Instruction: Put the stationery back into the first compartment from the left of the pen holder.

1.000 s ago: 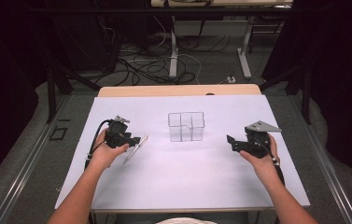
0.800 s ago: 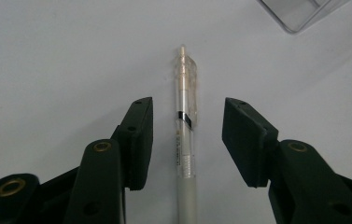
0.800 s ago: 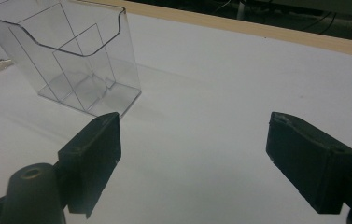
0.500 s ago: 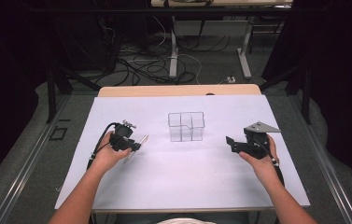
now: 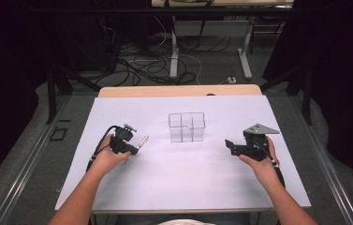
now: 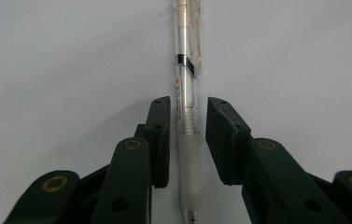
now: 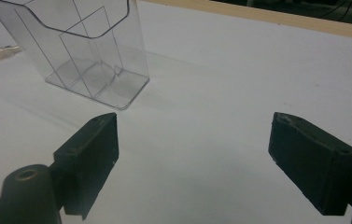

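Nearest the camera, two forearms reach up from the bottom edge over a white bench (image 5: 174, 187). On the left side, the left gripper (image 5: 129, 150) points down at a clear pen (image 6: 185, 140) that lies flat on the bench. Seen from the left gripper view, the pen runs straight between the two black jaws, which have just been closing around it; one jaw sits right against the barrel, while a narrow gap shows on the other side, so they are not yet clenched on it. On the right side, the right gripper (image 5: 230, 146) hovers low with its jaws released and wide apart. Farther back, mid-bench, stands a clear plastic organizer (image 5: 187, 126) with open compartments.
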